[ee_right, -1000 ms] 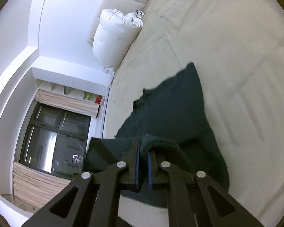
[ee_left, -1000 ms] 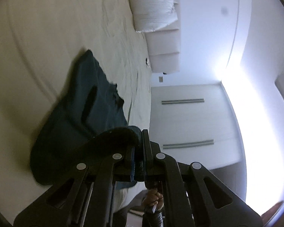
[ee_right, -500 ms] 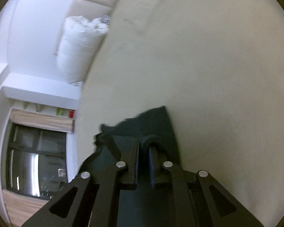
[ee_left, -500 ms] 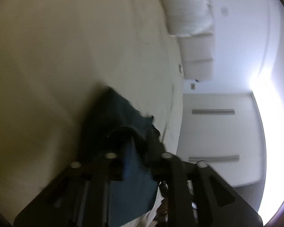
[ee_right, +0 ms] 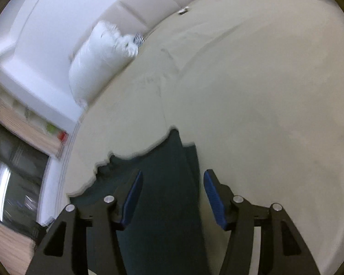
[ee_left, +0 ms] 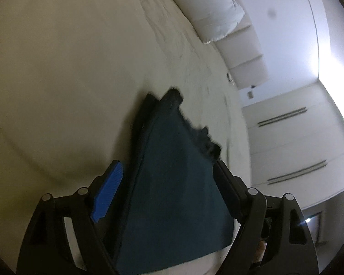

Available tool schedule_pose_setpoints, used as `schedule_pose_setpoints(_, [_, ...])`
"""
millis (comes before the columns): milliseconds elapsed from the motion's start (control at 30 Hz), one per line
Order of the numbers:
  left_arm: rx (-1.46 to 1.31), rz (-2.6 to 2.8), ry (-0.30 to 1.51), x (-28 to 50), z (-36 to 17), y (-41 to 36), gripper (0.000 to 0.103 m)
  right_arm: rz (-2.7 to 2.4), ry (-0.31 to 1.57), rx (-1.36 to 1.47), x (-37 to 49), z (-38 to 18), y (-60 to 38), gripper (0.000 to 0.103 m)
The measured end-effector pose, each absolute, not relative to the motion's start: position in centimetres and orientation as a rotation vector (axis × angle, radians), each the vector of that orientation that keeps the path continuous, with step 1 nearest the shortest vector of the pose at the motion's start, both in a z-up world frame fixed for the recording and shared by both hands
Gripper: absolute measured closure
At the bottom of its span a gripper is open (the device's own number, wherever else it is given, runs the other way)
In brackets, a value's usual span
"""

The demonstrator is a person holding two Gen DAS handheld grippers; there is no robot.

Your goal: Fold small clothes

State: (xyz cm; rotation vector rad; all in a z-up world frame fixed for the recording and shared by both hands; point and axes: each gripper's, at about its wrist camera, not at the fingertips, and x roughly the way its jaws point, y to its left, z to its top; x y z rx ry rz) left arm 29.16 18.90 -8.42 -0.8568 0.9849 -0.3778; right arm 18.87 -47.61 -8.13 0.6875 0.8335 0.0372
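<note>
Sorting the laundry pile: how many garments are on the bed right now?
1: a dark teal garment lies folded on the bed, between the open left claw and, seen from the other side, the open right claw. Others may be out of view.

In the left wrist view, the garment [ee_left: 172,183] is spread on the bed [ee_left: 57,80] at lower centre, between the parted fingers of the left gripper [ee_left: 167,178]. A pillow [ee_left: 208,11] is set at the upper right, against the headboard [ee_left: 247,57].

In the right wrist view, the garment [ee_right: 162,194] is framed by the open right gripper [ee_right: 172,190]; the pillow [ee_right: 98,57] is placed at upper left.
</note>
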Motion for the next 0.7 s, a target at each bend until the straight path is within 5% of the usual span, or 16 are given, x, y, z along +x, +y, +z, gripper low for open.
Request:
schedule_pose_setpoints(133, [-0.686,-0.345,1.005,25.9,-8.7,16.2,0.025,0.017,0.92,0.539,17.0,-9.1,-45.6,0.044])
schedule_pose_setpoints(200, [-0.639,-0.333,1.021,25.5,-9.0,15.5,0.034,0.024,0.955,0.484,16.4,-9.6,-44.7,0.044])
schedule_pose_setpoints(267, [-0.621,-0.334,1.032,24.4,-9.8,16.2,0.056,0.03,0.974,0.444,15.9,-9.9,-43.9,0.044])
schedule_pose_setpoints(333, [-0.573,-0.318,1.044,24.0,-10.2,15.9,0.07,0.041,0.985,0.381,15.3,-10.0,-42.8,0.053])
schedule_pose_setpoints(600, [-0.474,-0.289,1.02,22.5,-9.9,15.5,0.087,0.025,0.987,0.293,14.0,-9.8,-41.5,0.09])
schedule_pose_setpoints(700, [-0.451,-0.278,1.006,22.0,-9.4,15.5,0.093,0.014,0.977,0.311,13.6,-9.5,-41.8,0.092])
